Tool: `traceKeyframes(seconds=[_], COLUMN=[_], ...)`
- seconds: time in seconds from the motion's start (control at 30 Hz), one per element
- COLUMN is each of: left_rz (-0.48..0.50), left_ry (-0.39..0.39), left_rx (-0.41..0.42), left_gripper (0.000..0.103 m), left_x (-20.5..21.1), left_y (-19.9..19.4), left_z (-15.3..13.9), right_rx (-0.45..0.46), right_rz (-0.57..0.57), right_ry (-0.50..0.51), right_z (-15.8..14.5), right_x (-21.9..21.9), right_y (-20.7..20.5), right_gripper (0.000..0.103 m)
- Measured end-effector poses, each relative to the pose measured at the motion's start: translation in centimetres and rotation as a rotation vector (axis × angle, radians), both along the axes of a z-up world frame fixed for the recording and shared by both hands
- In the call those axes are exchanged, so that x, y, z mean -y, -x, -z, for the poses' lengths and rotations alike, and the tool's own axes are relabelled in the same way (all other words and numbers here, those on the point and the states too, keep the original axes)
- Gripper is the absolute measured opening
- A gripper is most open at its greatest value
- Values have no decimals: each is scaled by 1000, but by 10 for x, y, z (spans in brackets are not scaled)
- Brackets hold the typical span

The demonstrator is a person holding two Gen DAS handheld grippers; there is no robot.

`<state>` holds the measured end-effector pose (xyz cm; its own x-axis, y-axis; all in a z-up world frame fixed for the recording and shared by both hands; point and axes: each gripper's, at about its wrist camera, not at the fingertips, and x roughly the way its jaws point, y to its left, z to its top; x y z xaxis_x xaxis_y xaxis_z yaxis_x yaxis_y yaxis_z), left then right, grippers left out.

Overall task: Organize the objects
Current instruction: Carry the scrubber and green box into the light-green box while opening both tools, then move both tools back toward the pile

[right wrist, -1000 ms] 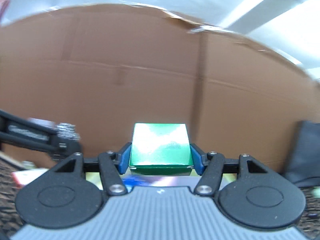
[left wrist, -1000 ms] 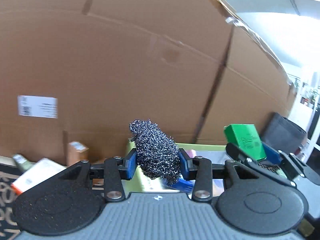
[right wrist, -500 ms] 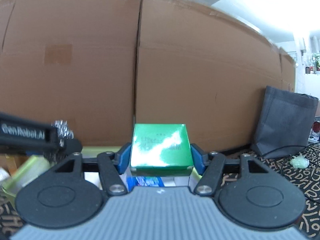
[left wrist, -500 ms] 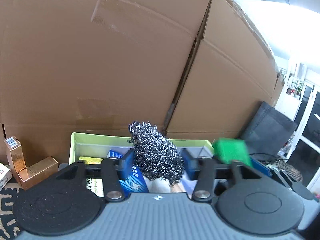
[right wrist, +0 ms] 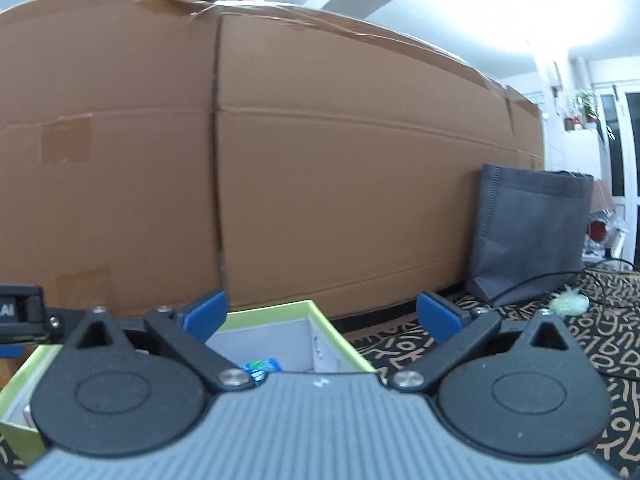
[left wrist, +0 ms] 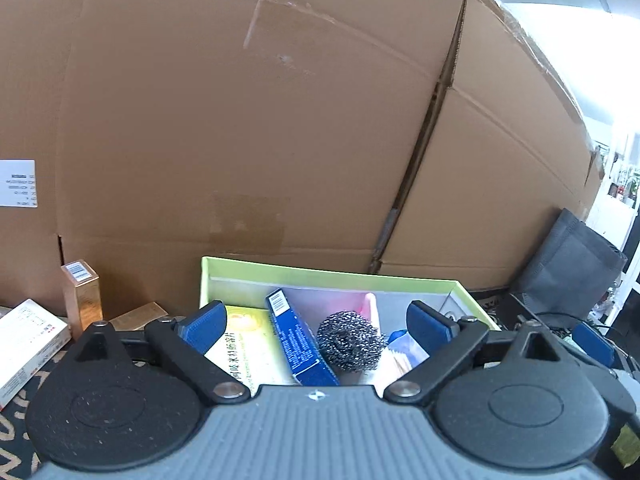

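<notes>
My left gripper hangs over a lime-rimmed open box, its jaws opening wide with nothing pressed between the blue pads. A steel wool ball lies loose in that box, beside a blue carton and a yellow-printed pack. My right gripper is over the right end of the same box; its jaws are opening too and hold nothing. A blue-green packet shows inside below it. The green carton is in neither view.
A large cardboard box forms a wall right behind the lime box. Gold cartons and a white carton stand to the left. A grey bag, a black cable and a pale green wad sit on the patterned mat at right.
Both grippers have opened. The steel wool ball dropped from the left pads into the lime box. The green carton left the right pads and went out of sight.
</notes>
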<state>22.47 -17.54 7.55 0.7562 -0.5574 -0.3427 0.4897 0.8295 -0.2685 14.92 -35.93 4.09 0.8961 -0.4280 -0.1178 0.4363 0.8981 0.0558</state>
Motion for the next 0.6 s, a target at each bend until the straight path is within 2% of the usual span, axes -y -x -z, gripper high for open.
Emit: traceKeyframes(seconds=[0.4,0.6], left_rz=[-22,-55], left_ry=[-47,-39], left_rx=[42,31], left_gripper=[99,99], left_x=[-8,-21], left_y=[10,12], left_z=[-4,-7], right_rx=[-6,-8], right_rz=[-62,-111], right_ry=[35,58], right_z=[0,0], right_x=[-17,-30], right_y=[-6,-7], right_gripper=[103,103])
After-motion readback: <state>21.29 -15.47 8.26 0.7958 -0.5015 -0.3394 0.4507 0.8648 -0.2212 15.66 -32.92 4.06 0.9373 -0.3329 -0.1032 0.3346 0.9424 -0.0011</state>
